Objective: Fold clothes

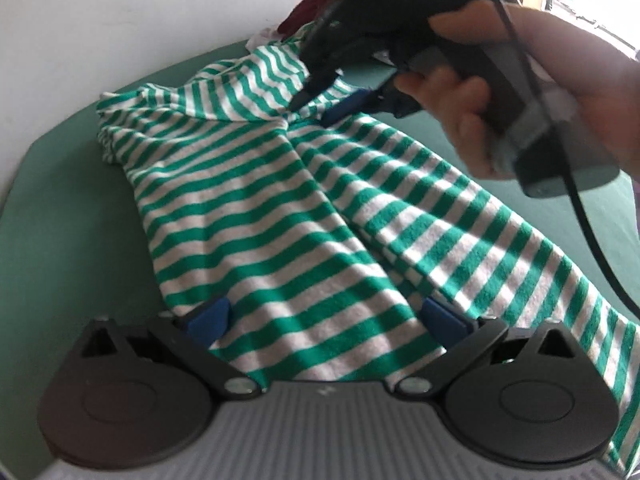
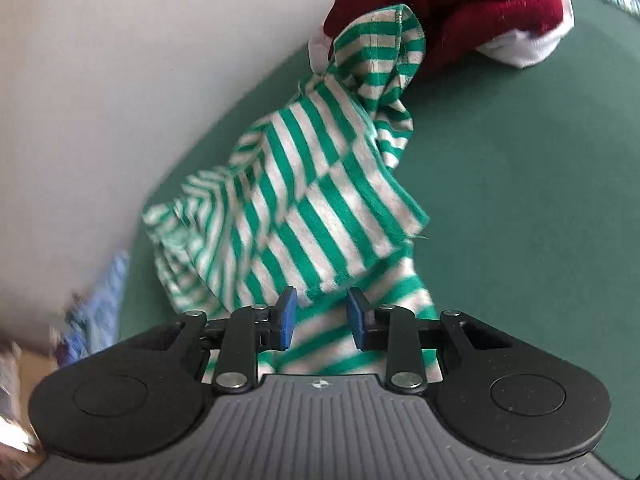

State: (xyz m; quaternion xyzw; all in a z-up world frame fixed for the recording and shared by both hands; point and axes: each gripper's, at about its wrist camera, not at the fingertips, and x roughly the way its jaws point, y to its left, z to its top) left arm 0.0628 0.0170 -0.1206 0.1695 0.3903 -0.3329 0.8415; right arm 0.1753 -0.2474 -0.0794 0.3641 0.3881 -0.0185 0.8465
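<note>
A green-and-white striped shirt (image 1: 280, 220) lies spread and wrinkled on the green tabletop (image 1: 72, 220). My left gripper (image 1: 326, 316) stands wide open at the shirt's near edge, with striped cloth lying between its blue pads (image 1: 208, 318). A hand (image 1: 472, 112) holds my right gripper (image 1: 320, 104) at the shirt's far end, its tips down on a puckered spot of the fabric. In the right wrist view, the right gripper (image 2: 322, 314) is partly open over the shirt (image 2: 304, 208), with a folded sleeve hem just ahead of its pads (image 2: 286, 316).
A dark red garment (image 2: 460, 4) and a white cloth (image 2: 528, 48) are heaped at the table's far end, touching the shirt's bunched sleeve. A white wall (image 2: 120, 80) runs along the left. Bare green tabletop (image 2: 540, 220) lies to the right. Something blurred and light blue (image 2: 104, 304) is off the table's left edge.
</note>
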